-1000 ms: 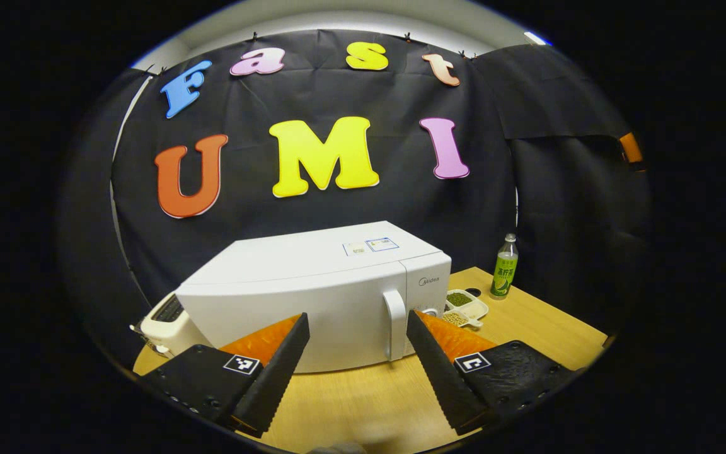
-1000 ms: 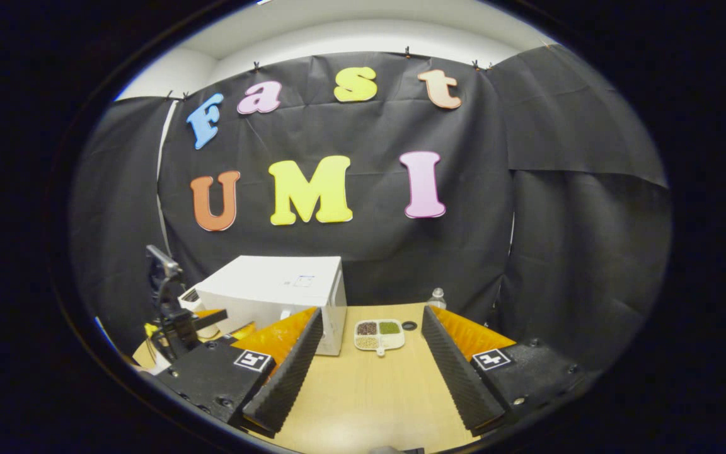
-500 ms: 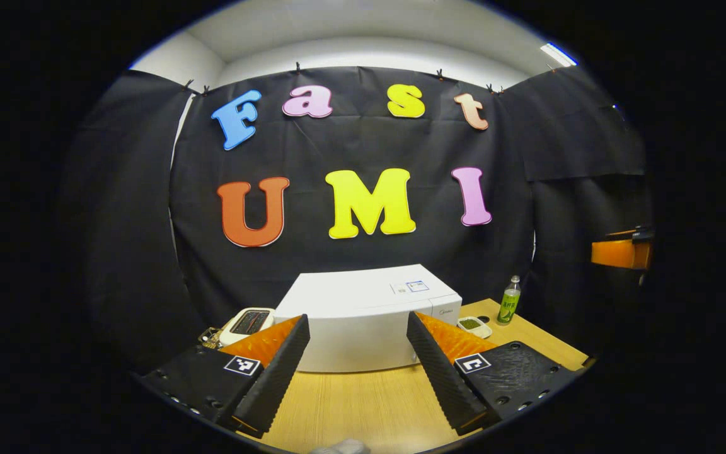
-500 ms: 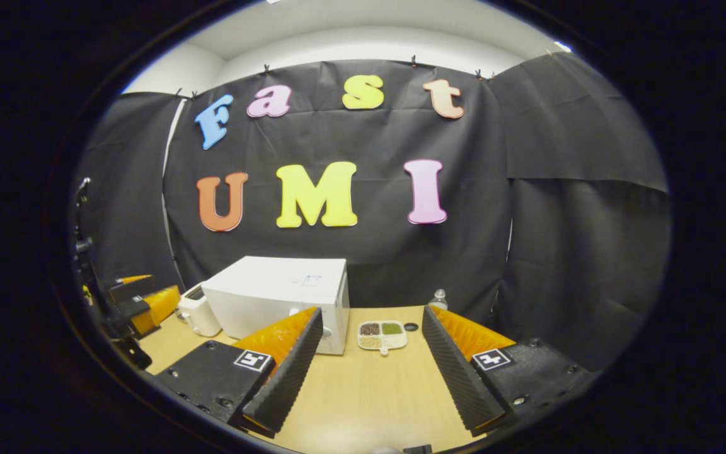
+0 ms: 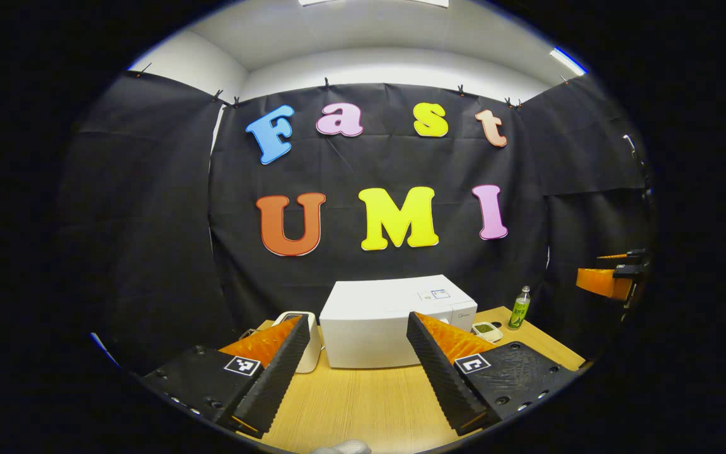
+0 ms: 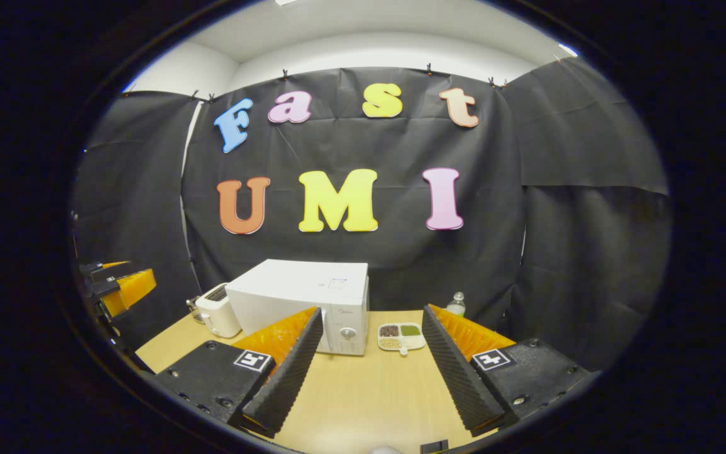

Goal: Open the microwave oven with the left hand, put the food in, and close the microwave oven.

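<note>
The white microwave oven [image 5: 394, 321], its door closed, stands at the back of the wooden table [image 5: 369, 403], well ahead of the left gripper [image 5: 357, 372], whose jaws are spread and empty. The divided food tray [image 6: 401, 337] sits just right of the oven, beyond the wide-open right gripper [image 6: 369, 372]. Over the past second the left gripper has drawn back, and the oven now looks smaller and farther off

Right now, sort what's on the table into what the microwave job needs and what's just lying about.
Needed for the job:
- microwave oven, door closed
- divided food tray, on the table right of the oven
- left gripper, open and empty

Lying about:
- toaster, left of the oven
- green drink bottle
- small dark ring, behind the tray
</note>
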`<state>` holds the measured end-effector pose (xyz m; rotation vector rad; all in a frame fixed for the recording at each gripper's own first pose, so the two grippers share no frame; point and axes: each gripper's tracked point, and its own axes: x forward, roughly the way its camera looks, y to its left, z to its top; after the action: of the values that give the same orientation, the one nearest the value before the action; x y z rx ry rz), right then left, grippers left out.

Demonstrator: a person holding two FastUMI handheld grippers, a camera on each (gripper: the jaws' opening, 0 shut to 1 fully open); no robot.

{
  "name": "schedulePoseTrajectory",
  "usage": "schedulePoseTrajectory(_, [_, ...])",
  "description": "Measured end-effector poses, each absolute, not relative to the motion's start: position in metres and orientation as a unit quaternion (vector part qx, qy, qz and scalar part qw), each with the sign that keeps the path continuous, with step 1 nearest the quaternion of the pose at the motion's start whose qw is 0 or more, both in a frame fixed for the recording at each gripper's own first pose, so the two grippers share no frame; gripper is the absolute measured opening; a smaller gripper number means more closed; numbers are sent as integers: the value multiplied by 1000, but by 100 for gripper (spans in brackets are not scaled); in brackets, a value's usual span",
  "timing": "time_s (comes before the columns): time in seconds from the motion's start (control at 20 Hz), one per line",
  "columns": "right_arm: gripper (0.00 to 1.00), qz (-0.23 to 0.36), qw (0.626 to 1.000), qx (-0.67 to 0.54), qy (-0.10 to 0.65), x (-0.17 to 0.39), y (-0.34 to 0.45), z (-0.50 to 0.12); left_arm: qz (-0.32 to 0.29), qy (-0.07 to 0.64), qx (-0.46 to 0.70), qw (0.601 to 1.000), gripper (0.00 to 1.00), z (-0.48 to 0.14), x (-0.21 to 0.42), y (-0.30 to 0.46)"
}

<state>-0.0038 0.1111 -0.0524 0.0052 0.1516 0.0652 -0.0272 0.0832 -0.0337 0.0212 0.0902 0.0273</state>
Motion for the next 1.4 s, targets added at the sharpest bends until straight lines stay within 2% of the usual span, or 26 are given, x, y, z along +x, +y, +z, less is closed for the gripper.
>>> schedulePoseTrajectory(0.05, [92,34,997,4,75,-5,113,-52,16,43,9,999,96,-32,-30,86])
schedulePoseTrajectory(0.1, [92,34,997,4,72,-6,113,-50,20,42,6,999,96,-29,-32,90])
schedulePoseTrajectory(0.15, [100,32,997,3,71,-6,112,-50,22,39,4,999,96,-27,-32,92])
schedulePoseTrajectory(0.2, [92,31,997,1,69,-8,112,-49,22,35,1,999,96,-24,-33,94])
schedulePoseTrajectory(0.75, [91,14,999,-7,50,-17,106,-32,1,34,5,999,96,-21,-35,89])
schedulePoseTrajectory(1.15, [92,18,999,-6,41,-14,114,-23,2,37,4,999,96,-19,-37,97])
schedulePoseTrajectory(1.2, [100,18,999,-4,41,-14,115,-23,2,36,4,999,96,-18,-37,99])
schedulePoseTrajectory(1.25, [100,20,999,-3,42,-13,117,-24,4,35,4,999,96,-18,-36,101])
schedulePoseTrajectory(1.3, [92,21,999,-4,44,-12,118,-26,5,34,4,999,96,-17,-37,102])
schedulePoseTrajectory(1.35, [92,21,999,-4,46,-12,119,-26,5,35,3,999,96,-16,-37,104])
schedulePoseTrajectory(1.4, [100,21,999,-2,47,-11,119,-26,6,36,3,999,96,-16,-37,106])
